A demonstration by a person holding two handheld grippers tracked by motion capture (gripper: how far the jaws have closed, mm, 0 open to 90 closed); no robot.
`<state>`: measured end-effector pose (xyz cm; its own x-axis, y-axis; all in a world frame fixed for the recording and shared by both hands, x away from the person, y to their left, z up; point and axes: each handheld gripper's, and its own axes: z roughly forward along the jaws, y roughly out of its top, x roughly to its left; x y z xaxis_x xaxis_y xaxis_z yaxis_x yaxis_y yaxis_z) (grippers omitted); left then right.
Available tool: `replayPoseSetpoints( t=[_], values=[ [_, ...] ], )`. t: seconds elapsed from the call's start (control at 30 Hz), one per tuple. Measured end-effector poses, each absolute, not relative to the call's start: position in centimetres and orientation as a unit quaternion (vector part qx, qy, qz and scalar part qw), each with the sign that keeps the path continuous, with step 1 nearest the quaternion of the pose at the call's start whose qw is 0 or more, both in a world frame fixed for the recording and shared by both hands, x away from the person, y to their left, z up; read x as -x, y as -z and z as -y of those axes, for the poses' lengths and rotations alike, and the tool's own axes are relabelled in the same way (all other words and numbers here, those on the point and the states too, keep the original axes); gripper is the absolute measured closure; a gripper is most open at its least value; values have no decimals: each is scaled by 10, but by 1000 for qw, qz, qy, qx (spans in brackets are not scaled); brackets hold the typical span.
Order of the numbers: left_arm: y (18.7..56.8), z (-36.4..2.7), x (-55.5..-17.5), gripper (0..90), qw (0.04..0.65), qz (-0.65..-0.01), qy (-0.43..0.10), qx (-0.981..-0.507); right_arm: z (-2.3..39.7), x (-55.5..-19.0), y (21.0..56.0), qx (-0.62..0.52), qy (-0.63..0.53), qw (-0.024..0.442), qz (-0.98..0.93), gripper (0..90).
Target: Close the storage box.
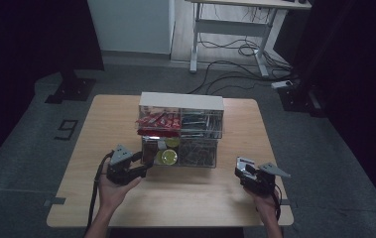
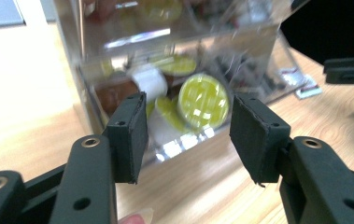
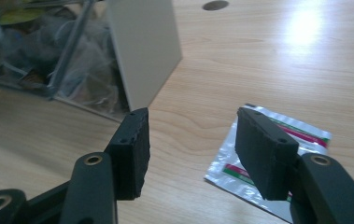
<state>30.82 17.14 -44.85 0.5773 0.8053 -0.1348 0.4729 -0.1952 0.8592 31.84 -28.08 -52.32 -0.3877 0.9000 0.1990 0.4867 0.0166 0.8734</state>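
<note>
Plainly, silver sachet (image 3: 272,154) lies flat, red-and-green striped.

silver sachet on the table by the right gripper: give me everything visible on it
The sachet is a flat, shiny silver foil packet with a printed label in red, green and white; the text is too small to read. It lies flat on the wooden table, corners a little crinkled, apart from the clear organiser box. In the right gripper view it sits beyond the right gripper, partly hidden behind one jaw; the jaws stand open and nothing grips it.
</note>
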Motion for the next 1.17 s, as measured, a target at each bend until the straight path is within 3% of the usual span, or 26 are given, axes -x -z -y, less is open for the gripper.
replayPoseSetpoints(
  t=[0.43,1.17],
  values=[
    [512,-182,-316,457,422,-465,-146,-765,262,-315,533,-466,-475,197,-720,416],
    [527,-189,-324,452,385,-471,-162,-777,241,-320,547,-442,-427,196,-764,400]
  ],
)
